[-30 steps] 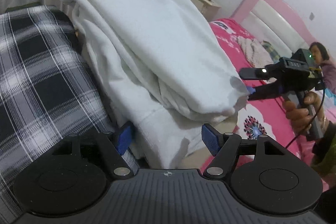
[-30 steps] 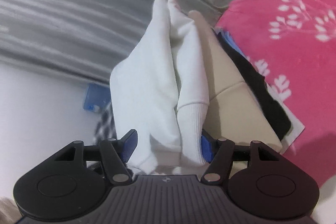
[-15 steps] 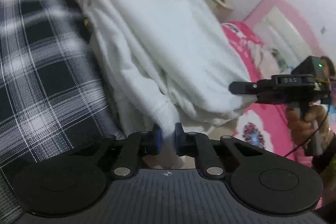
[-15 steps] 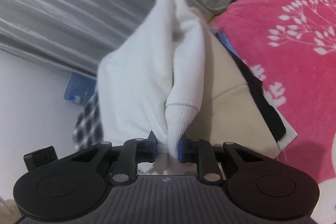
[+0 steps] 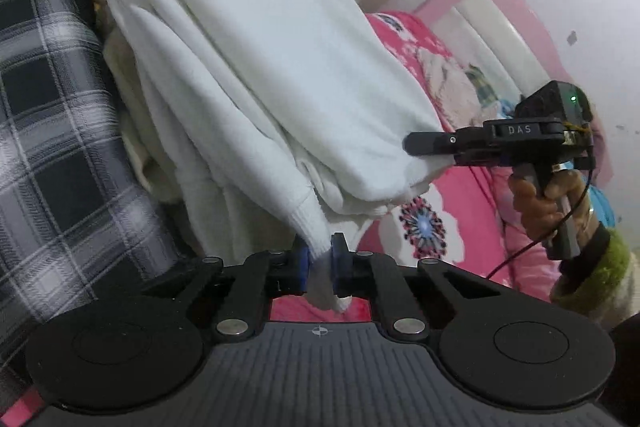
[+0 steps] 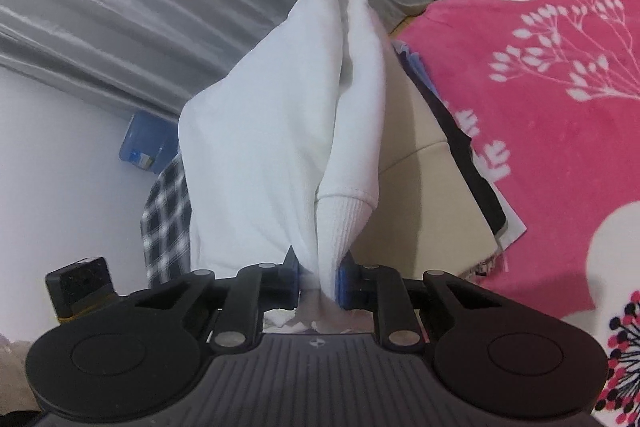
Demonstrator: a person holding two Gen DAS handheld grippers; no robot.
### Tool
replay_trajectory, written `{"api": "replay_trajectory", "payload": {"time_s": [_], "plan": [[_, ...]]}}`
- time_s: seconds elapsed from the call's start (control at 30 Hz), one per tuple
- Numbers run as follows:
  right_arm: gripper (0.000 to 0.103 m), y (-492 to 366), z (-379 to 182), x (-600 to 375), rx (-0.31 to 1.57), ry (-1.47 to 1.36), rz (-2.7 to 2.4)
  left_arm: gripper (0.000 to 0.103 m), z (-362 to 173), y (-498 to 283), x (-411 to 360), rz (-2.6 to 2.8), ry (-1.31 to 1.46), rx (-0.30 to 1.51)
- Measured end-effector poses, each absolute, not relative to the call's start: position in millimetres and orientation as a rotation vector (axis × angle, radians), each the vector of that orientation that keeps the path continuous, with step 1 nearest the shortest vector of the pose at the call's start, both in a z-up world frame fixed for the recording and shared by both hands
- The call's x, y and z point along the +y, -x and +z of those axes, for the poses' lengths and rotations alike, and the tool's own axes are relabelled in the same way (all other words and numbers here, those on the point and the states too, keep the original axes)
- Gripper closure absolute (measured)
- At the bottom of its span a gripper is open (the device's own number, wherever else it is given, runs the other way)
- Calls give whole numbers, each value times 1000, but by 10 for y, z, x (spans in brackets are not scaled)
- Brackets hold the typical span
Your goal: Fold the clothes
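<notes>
Slippage is the main risk: the white fleece sweatshirt with ribbed cuffs [image 5: 288,75] hangs in the air, stretched between two small pinches, and its bulk sags in loose layered folds between them. The left gripper [image 5: 320,263] has its blue pads pressed together on a ribbed edge of the garment, a short tail of cloth poking out behind the pads. The right gripper [image 6: 318,277] is likewise clamped on a bunched ribbed cuff, with only a narrow gather of fabric between its pads. If the two hands pull apart too hard, either thin bite could slide free and the sweatshirt would drop. Uneven grips on different layers could also leave the fold crooked, since several plies hang together and it is hard to tell which one each pad holds.

Just beside the garment on the left stands a black-and-white plaid cushion or cloth [image 5: 48,115], close enough for the sweatshirt to drag on it. Below lies a pink floral bedspread [image 6: 560,75], with a cream folded garment [image 6: 436,195] and a dark one [image 6: 468,147] already lying on it under the hanging cloth; laying the sweatshirt down there would disturb them. Grey curtains [image 6: 140,7] hang behind, and a pink headboard [image 5: 500,11] stands farther off.
</notes>
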State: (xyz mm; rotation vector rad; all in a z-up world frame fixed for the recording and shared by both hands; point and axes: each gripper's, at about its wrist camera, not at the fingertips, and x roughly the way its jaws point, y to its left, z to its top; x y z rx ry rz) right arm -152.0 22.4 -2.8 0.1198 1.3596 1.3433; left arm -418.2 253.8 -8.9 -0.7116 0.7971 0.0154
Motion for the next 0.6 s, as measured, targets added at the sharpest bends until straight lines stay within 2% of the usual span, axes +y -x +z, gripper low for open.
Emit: {"api": "replay_trajectory", "payload": {"time_s": [0.17,0.23,0.3,0.4,0.5,0.6], "plan": [[82,1550,-184,238,1341,-54,1320,94,-322,4136,2562,30,645,855],[76,1549,-325,241,1357,-51,1276,90,-472,4130,2607,38,649,901],[65,1544,-362,213,1347,-53,1282,88,-504,4161,2678,22,677,932],[57,1554,-124,78,1282,-3,1313,76,-273,4324,2784,-34,666,941],[56,1581,233,-106,1136,12,1348,73,85,4434,2879,-40,561,882],[56,1665,531,-202,956,-72,1393,69,431,4320,2893,-40,496,736]]}}
